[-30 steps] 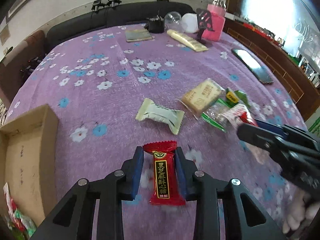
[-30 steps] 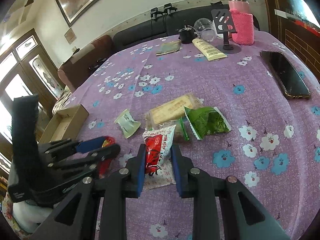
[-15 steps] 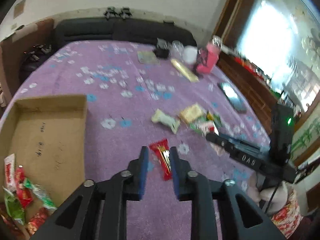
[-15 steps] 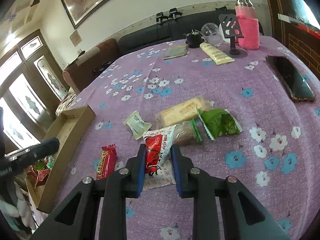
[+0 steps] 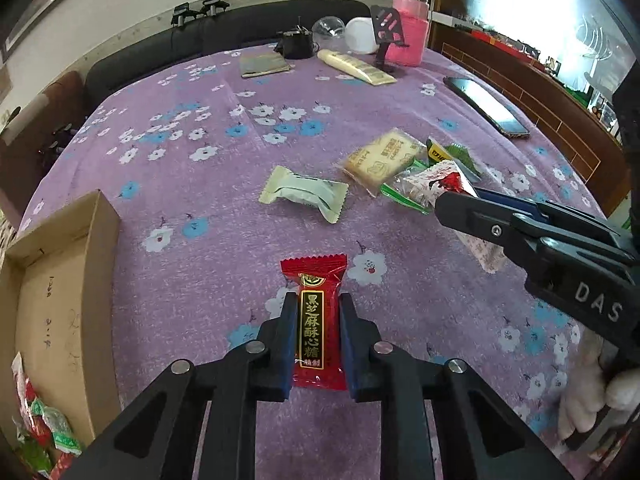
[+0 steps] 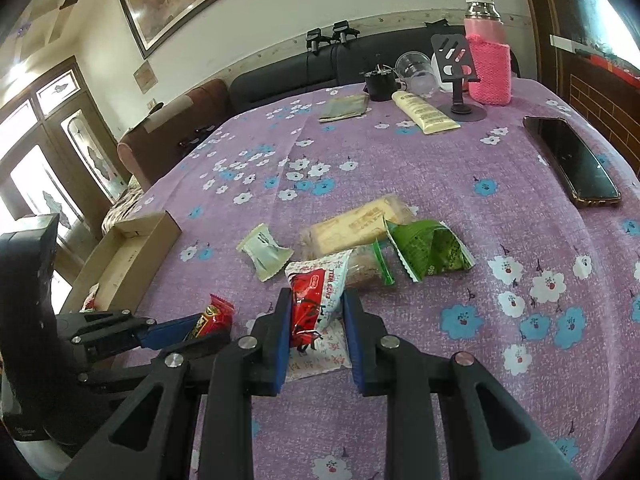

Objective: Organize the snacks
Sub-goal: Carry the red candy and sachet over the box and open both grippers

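A red candy (image 5: 318,320) with gold lettering lies on the purple flowered cloth. My left gripper (image 5: 317,304) has its jaws closing tight on it, the pads pressing both long sides. From the right wrist view the same candy (image 6: 212,318) sticks out of the left gripper (image 6: 180,330). My right gripper (image 6: 316,300) is shut on a red-and-white snack packet (image 6: 316,292), which rests on a flat white packet. A cardboard box (image 5: 60,300) at the left holds several wrapped candies in its near corner.
A pale green packet (image 5: 304,192), a biscuit packet (image 5: 380,158) and a green packet (image 6: 430,250) lie mid-table. A phone (image 6: 572,160) lies at the right. A cream tube (image 6: 424,112), phone stand and pink bottle (image 6: 488,64) stand at the back.
The left gripper stood open around the red candy, drew up and back, then came down again and shut on it. The right gripper has kept still on its packet.
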`<state>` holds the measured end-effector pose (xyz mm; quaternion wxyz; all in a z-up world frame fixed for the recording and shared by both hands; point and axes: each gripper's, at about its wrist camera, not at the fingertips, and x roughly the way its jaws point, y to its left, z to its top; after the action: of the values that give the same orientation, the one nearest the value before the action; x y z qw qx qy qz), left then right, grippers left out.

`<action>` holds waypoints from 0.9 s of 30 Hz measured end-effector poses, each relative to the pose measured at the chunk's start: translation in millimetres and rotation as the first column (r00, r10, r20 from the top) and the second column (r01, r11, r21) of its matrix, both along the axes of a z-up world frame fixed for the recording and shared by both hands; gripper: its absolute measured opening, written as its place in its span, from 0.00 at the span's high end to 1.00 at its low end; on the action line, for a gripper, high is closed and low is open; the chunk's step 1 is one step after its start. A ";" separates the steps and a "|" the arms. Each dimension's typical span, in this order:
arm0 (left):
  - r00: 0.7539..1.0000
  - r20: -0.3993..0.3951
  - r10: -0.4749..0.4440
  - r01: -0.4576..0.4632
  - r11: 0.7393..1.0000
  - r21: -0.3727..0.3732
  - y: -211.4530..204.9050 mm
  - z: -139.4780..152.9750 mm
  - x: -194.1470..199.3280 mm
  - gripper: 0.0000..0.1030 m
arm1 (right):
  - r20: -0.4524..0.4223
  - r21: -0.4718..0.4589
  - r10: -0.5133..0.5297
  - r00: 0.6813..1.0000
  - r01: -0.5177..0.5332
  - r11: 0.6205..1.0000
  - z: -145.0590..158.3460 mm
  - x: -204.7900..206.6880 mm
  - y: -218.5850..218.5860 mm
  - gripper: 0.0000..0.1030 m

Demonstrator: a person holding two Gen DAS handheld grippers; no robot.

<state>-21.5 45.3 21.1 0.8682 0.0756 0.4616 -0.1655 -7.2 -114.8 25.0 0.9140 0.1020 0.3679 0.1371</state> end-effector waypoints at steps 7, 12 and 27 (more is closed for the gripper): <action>0.998 0.010 0.063 -0.060 0.980 -0.190 50.4 30.8 -19.2 0.82 | 0.012 -0.004 0.006 1.000 -0.006 1.000 1.8 -3.1 2.7 0.77; 0.989 0.060 0.138 -0.122 0.967 -0.225 106.2 65.1 -35.1 0.81 | 0.002 0.010 0.016 1.000 -0.016 1.000 6.2 -4.8 9.6 0.77; 0.925 0.026 0.379 -0.369 0.912 -0.180 259.1 64.9 -4.0 0.81 | 0.098 -0.013 0.359 0.928 -0.359 0.933 107.3 -6.5 199.7 0.77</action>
<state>-25.5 304.3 86.0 0.9006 -0.0844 0.4252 -0.0331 -13.7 84.9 132.3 0.8904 0.0284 0.3342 0.3077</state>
